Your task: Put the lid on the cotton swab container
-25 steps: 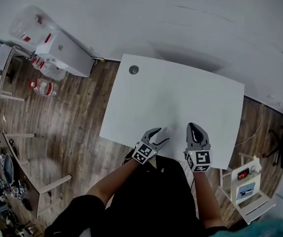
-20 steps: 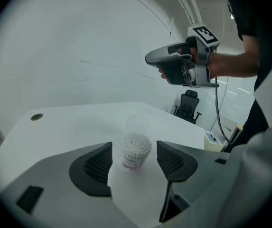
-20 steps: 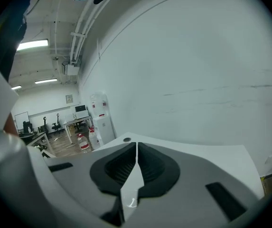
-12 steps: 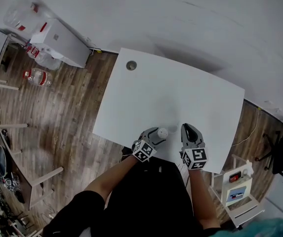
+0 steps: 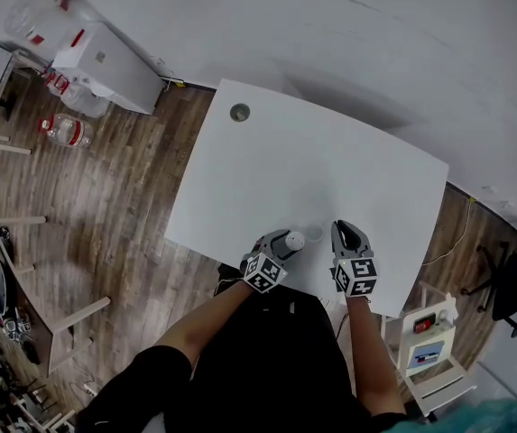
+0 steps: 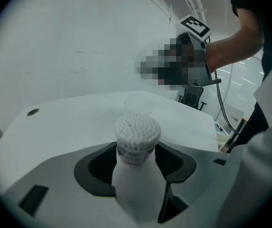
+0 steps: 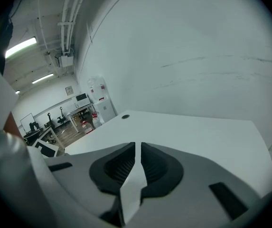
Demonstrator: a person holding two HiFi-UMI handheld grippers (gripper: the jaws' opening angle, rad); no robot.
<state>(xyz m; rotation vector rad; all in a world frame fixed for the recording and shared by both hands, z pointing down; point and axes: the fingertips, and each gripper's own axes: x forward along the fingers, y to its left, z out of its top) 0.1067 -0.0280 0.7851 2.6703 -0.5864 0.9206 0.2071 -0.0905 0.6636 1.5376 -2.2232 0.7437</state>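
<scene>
The cotton swab container (image 6: 135, 148), a white bottle with its open top packed with swabs, stands upright between my left gripper's (image 6: 136, 151) pads. The jaws are closing and press on its sides. From the head view the container (image 5: 295, 241) and left gripper (image 5: 285, 244) are near the table's front edge. The clear round lid (image 6: 139, 104) lies flat on the table just beyond the container, faint in the head view (image 5: 313, 233). My right gripper (image 5: 349, 234) hovers to the right of the lid, shut and empty; its pads (image 7: 126, 163) meet.
The white table (image 5: 330, 161) has a round cable hole (image 5: 239, 112) at its far left corner. On the wooden floor to the left are a white cabinet (image 5: 105, 61) and water bottles (image 5: 62, 130). A small white shelf (image 5: 428, 345) stands at the right.
The container in my left gripper has come more upright, so its round swab top now shows from above. Both grippers have stayed near the front edge, a little closer together.
</scene>
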